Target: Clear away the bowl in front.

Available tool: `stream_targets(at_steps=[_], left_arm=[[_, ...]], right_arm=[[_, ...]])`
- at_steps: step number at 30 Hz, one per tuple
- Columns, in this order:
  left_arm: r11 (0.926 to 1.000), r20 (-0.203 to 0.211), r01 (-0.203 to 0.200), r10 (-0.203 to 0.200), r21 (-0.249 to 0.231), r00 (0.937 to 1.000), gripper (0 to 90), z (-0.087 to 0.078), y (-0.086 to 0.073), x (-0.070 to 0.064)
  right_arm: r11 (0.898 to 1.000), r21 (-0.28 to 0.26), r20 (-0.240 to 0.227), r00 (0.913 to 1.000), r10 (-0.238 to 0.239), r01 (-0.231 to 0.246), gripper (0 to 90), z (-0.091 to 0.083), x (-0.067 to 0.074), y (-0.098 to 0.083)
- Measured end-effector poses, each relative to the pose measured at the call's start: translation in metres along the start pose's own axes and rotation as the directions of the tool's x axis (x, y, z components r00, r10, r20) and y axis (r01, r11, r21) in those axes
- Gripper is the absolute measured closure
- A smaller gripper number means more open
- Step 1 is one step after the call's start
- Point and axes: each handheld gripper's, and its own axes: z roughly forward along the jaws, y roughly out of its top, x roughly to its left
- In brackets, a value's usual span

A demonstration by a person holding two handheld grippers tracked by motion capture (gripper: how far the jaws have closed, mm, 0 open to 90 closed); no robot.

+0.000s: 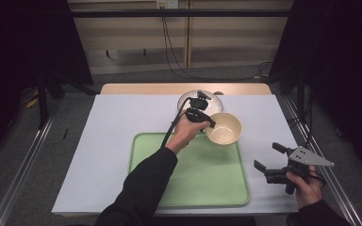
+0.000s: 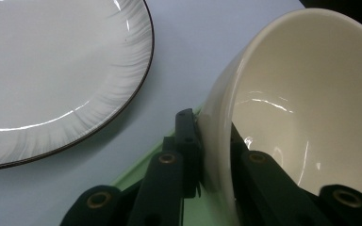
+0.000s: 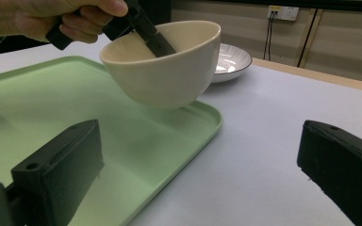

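Observation:
My left gripper (image 1: 209, 123) is shut on the rim of a cream bowl (image 1: 224, 128), one jaw inside and one outside. In the left gripper view the bowl (image 2: 306, 103) is tilted, its wall pinched between the jaws. The right gripper view has the bowl (image 3: 165, 70) hanging clear above the far right corner of a green tray (image 3: 52, 113). A white plate (image 1: 192, 98) with a dark rim lies on the table behind the bowl. My right gripper (image 1: 269, 157) stands open and empty at the table's right, off the tray (image 1: 193, 174).
A pale sheet (image 1: 113, 141) covers the table, with a wooden edge (image 1: 146, 88) at the back. Cables (image 1: 179, 66) run across the floor beyond. Metal rails (image 1: 23, 160) flank both sides of the table.

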Motion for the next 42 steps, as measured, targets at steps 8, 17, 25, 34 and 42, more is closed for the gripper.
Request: stream_targets(at_steps=[8, 17, 25, 34, 42], left_arm=[[0.9998, 0.008, 0.011, -0.011, 0.016, 0.9999, 83.6, 0.010, -0.004, -0.003], [0.9987, 0.002, -0.005, 0.005, 0.051, 1.0000, 83.5, 0.021, -0.008, 0.002], [0.9985, 0.012, 0.011, -0.012, 0.055, 0.9999, 83.2, 0.029, -0.011, 0.004], [0.9986, -0.003, -0.003, 0.003, 0.053, 1.0000, 82.9, 0.031, -0.011, 0.004], [0.9989, -0.018, -0.011, 0.012, 0.045, 0.9998, 82.1, 0.034, -0.010, 0.001]], right_arm=[[1.000, -0.003, -0.001, 1.0000, -0.006, 0.006, 0.5, 0.000, 0.000, 0.000], [1.000, -0.003, -0.003, 1.0000, -0.003, 0.003, 0.5, 0.000, 0.000, 0.000], [1.000, -0.001, -0.002, 1.0000, -0.001, 0.001, 0.5, 0.000, 0.000, 0.000], [1.000, -0.001, -0.003, 1.0000, -0.001, 0.001, 0.4, 0.000, 0.000, 0.000], [1.000, -0.005, 0.000, 1.0000, -0.003, 0.003, 0.4, 0.000, 0.000, 0.000]])
